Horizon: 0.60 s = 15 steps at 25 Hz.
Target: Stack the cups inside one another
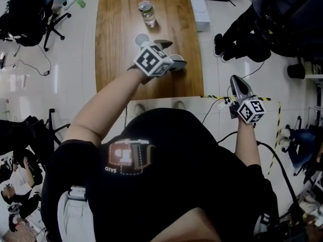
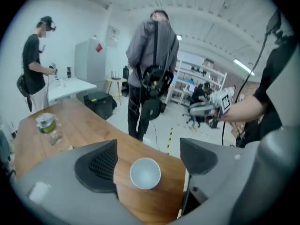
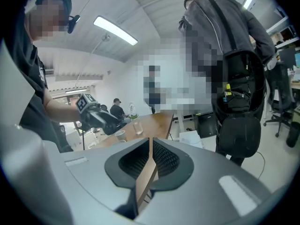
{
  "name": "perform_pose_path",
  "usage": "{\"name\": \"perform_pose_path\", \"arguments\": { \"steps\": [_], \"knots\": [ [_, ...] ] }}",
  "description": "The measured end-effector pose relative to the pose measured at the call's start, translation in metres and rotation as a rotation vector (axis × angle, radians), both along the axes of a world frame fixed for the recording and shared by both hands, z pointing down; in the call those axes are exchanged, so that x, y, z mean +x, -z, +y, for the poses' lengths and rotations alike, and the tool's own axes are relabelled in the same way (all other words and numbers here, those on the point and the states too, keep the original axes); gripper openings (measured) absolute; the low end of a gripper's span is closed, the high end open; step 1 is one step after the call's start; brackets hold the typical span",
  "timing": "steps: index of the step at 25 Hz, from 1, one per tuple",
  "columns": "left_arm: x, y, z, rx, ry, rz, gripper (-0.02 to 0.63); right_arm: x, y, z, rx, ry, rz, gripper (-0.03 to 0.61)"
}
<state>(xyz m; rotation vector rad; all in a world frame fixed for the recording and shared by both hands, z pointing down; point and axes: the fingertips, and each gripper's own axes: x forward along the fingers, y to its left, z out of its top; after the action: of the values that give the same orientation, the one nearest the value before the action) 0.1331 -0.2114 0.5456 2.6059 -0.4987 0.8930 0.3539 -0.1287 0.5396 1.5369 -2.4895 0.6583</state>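
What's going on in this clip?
A person with a gripper in each hand is working at a wooden table. The left gripper is open, its jaws on either side of a white cup that they are not touching. A second cup stands apart near a clear bottle, so nothing is stacked yet. The right gripper is shut and empty, off the table's side.

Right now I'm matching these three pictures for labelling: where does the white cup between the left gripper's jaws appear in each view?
Head view: cup near the table's right edge, towards the front corner.
Left gripper view: low centre, upright between the left gripper's open jaws, untouched.
Right gripper view: a white cup left of centre, but I cannot tell whether it is this one.
Shared landmark: the wooden table.
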Motion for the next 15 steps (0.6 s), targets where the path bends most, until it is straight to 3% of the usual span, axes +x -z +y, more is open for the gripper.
{"name": "perform_pose_path", "arguments": {
  "steps": [3,6,10,13,15],
  "knots": [
    [-0.065,0.094,-0.021,0.081,0.180,0.263,0.400,-0.015,0.017,-0.021,0.043,0.030,-0.004,0.036],
    [-0.167,0.143,-0.017,0.175,0.376,0.431,0.365,-0.041,0.032,-0.041,0.084,0.076,-0.008,0.035],
    [-0.305,0.141,0.020,0.284,0.661,0.529,0.185,-0.090,0.053,-0.064,0.136,0.153,-0.001,0.029],
    [-0.374,0.115,0.052,0.337,0.837,0.568,0.093,-0.127,0.063,-0.077,0.161,0.211,0.011,0.020],
    [-0.406,0.095,0.070,0.329,0.943,0.586,0.029,-0.148,0.065,-0.082,0.157,0.230,0.002,0.015]
  ]
}}
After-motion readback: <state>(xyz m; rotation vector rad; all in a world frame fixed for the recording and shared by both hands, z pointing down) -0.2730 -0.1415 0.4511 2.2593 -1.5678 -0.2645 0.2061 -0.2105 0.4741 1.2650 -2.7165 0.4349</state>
